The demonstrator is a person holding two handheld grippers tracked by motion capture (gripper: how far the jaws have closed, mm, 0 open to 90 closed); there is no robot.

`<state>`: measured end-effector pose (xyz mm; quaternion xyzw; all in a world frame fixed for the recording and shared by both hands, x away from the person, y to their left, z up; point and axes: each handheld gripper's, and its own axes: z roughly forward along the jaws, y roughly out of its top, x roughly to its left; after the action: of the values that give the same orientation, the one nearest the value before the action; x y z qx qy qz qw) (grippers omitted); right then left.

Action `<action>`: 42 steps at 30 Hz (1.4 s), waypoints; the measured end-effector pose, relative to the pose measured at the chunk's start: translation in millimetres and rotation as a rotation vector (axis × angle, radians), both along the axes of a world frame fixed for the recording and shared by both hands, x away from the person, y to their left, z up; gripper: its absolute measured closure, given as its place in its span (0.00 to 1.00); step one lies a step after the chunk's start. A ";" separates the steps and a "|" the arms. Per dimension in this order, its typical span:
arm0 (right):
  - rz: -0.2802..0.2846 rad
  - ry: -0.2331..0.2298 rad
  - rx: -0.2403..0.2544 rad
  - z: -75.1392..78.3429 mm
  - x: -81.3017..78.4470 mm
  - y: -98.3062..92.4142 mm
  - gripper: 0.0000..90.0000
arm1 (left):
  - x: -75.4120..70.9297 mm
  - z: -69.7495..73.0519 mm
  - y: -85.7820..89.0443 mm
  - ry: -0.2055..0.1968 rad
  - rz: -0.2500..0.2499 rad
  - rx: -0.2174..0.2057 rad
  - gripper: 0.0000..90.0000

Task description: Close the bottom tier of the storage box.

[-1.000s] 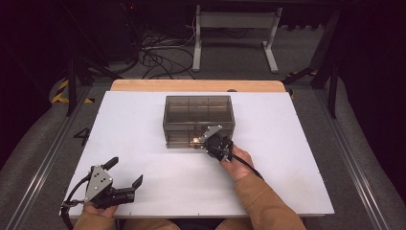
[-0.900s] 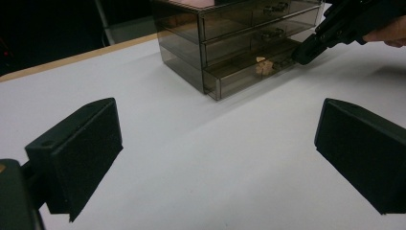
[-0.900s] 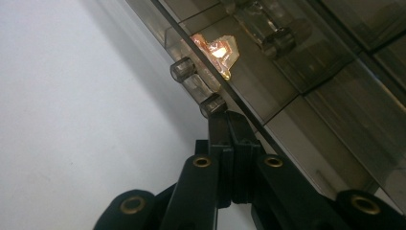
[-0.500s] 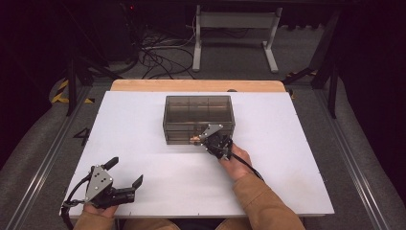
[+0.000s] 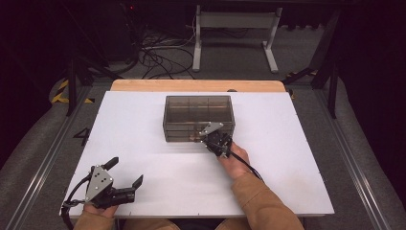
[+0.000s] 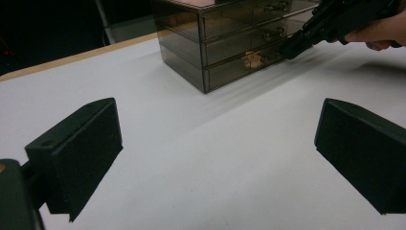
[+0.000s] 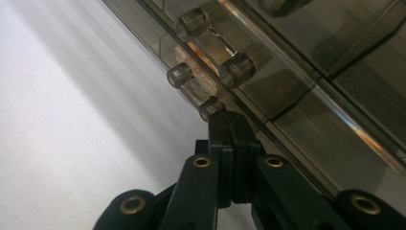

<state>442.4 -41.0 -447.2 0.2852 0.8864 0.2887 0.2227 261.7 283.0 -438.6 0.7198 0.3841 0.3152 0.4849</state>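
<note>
Smoky translucent drawer box [image 5: 198, 117], rectangular, upright near back centre of white table [image 5: 143, 124], drawers in stacked rows facing front. All drawers look pushed in. Clear cylindrical knobs [image 7: 183, 74] on fronts; bottom drawer [image 6: 239, 64] holds something small and tan, blurred behind the plastic.

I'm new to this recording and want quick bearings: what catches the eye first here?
A smoky see-through drawer box stands mid-table on the white tabletop. The right tongs, jaws shut, press their tips against a clear handle of its bottom drawer. The left tongs rest open near the front left corner, far from the box.
</note>
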 end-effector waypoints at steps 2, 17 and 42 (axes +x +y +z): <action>-0.002 -0.003 -0.002 -0.2 0.5 0.4 1.00 | 0.0 0.0 0.0 0.000 0.000 0.000 0.03; -0.006 -0.006 0.008 -0.5 0.6 0.9 1.00 | 0.1 0.1 -0.1 0.001 0.001 0.000 0.03; 0.075 0.011 0.069 27.4 -15.5 -9.2 0.93 | 3.6 -0.1 -1.9 0.010 -0.008 -0.003 0.03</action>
<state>426.9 -50.2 -419.9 0.2611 0.8871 0.3257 0.1969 265.4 281.1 -438.6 0.7221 0.3839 0.3092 0.4853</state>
